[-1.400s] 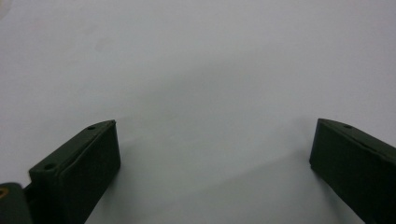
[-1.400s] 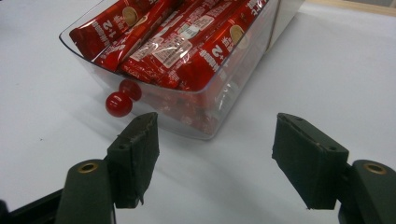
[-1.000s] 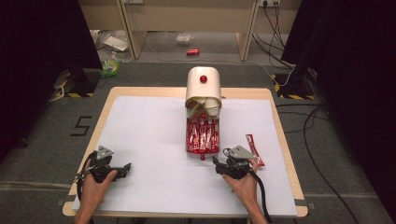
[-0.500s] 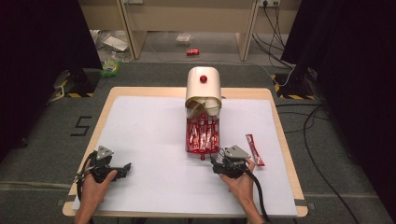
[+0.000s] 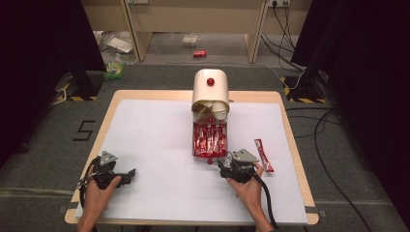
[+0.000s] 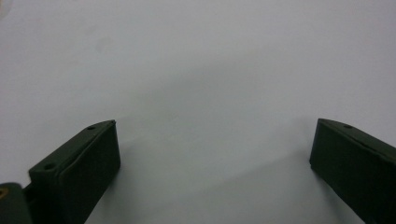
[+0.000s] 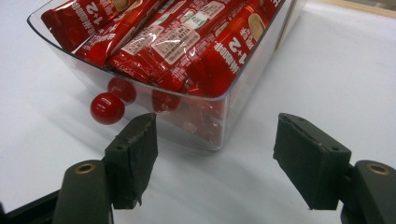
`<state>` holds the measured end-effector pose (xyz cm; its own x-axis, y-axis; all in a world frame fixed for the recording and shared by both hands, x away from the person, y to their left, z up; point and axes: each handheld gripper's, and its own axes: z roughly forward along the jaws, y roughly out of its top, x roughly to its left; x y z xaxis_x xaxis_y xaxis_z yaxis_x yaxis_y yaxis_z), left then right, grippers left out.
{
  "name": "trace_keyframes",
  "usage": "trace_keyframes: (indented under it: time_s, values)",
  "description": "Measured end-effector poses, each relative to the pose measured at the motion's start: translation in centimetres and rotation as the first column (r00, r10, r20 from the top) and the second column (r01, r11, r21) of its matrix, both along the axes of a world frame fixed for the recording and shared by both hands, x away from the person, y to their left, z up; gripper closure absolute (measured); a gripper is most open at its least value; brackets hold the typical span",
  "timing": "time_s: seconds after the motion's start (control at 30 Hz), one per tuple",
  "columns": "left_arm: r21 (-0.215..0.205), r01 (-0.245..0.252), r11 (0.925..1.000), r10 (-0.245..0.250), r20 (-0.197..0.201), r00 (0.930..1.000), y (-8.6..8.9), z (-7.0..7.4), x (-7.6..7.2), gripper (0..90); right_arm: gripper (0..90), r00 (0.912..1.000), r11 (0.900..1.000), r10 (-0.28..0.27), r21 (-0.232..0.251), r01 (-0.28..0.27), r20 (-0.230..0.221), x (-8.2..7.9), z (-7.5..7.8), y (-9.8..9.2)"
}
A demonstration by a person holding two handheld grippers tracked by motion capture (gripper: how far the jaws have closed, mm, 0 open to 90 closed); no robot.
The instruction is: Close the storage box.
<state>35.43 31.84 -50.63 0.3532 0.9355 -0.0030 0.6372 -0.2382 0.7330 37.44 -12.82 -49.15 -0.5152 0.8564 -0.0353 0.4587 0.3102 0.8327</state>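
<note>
In the high view, the right gripper (image 5: 226,170) sits just behind the clear plastic drawer of red sachets (image 5: 209,140), which is pulled out of a cream round-topped dispenser (image 5: 211,91); one loose red sachet (image 5: 263,154) lies just to its right. The left gripper (image 5: 126,175) rests well apart on the white table cover (image 5: 145,135).

The left gripper view shows its jaws wide apart over bare cover, holding nothing.

In the right gripper view, the jaws stand open and empty before the drawer's front wall (image 7: 205,126), a small red knob (image 7: 107,108) ahead to their left. The drawer looks light, stiff and slippery; the knob is likely the surest hold
</note>
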Motion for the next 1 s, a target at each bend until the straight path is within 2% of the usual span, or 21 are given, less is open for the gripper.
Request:
trace_keyframes:
  time_s: [0.23, 1.0]
  values:
    - [0.000, 0.000, 1.0000, 0.000, 0.000, 1.0000, 0.0, 0.0, 0.0, 0.9, 31.0, 0.9999, 1.000, -0.009, -0.002, 0.009, 0.006, 0.4, 0.0, 0.1]
    - [-0.001, 0.000, 1.0000, 0.000, -0.002, 1.0000, 0.0, 0.0, 0.0, 0.9, 31.7, 0.9979, 0.998, -0.050, 0.038, 0.048, 0.042, 1.9, 0.5, -0.3]
